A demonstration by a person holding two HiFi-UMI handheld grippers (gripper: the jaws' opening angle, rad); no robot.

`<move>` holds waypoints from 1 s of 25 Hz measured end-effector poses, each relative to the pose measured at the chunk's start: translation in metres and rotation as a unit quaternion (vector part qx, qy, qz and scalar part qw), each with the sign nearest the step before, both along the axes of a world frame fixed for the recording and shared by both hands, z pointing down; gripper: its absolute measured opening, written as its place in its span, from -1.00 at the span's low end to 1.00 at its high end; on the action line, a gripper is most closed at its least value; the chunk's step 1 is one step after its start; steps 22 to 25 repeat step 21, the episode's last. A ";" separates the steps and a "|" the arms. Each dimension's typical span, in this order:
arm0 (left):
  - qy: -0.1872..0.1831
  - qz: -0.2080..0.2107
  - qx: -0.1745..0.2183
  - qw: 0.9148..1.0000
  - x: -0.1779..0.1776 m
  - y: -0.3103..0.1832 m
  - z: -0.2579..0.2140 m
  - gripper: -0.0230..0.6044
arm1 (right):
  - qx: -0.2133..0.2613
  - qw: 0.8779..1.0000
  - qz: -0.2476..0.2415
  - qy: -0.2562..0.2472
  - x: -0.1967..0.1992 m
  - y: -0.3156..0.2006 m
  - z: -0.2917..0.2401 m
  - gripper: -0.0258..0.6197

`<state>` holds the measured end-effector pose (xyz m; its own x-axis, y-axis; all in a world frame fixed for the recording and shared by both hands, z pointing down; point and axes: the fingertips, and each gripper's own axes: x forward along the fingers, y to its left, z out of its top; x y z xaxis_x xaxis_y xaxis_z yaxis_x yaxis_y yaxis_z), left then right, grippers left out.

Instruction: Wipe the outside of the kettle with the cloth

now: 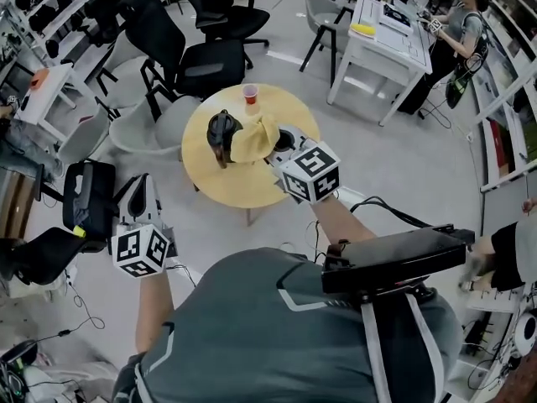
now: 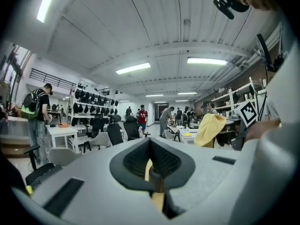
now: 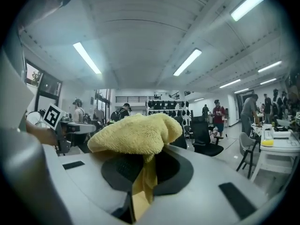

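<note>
A black kettle (image 1: 221, 131) stands on the round wooden table (image 1: 243, 187). A yellow cloth (image 1: 254, 137) hangs bunched just right of the kettle, above the tabletop; whether it touches the kettle I cannot tell. My right gripper (image 1: 270, 151) is shut on the cloth (image 3: 136, 135), whose folds pile over the jaws while a strip runs down between the pads. My left gripper (image 1: 141, 185) is off the table's left side, over the floor, shut with nothing held (image 2: 151, 165). In the left gripper view the cloth (image 2: 209, 130) shows at the right. Neither gripper view shows the kettle.
A red cup (image 1: 250, 93) stands at the table's far edge. Black office chairs (image 1: 205, 65) crowd behind the table, and another chair (image 1: 88, 196) is beside my left gripper. A white desk (image 1: 386, 32) stands at the back right, with a person seated beside it. Cables (image 1: 394, 212) trail on the floor.
</note>
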<state>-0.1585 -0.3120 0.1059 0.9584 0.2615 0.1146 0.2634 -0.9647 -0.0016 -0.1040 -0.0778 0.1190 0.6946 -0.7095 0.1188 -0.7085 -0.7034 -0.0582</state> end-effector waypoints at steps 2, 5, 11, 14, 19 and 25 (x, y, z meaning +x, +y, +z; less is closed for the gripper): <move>0.001 0.001 -0.005 1.000 0.001 -0.006 0.000 -0.90 | 0.001 1.000 0.003 0.001 0.001 -0.007 -0.004 -0.73; 0.004 0.002 -0.007 1.000 -0.002 -0.014 0.005 -0.90 | 0.001 1.000 0.007 0.003 -0.003 -0.015 -0.003 -0.73; 0.011 -0.005 -0.008 1.000 -0.006 -0.027 0.001 -0.90 | -0.003 1.000 0.012 0.009 -0.003 -0.023 -0.008 -0.73; 0.010 -0.008 -0.005 1.000 -0.015 -0.011 0.005 -0.90 | -0.001 1.000 0.013 0.012 -0.010 -0.005 -0.006 -0.73; 0.007 -0.008 -0.012 1.000 -0.015 0.010 0.004 -0.90 | 0.002 1.000 0.013 0.007 -0.009 0.015 -0.009 -0.73; 0.006 -0.007 -0.019 1.000 -0.012 0.015 -0.001 -0.90 | 0.002 1.000 0.014 0.003 -0.005 0.019 -0.013 -0.73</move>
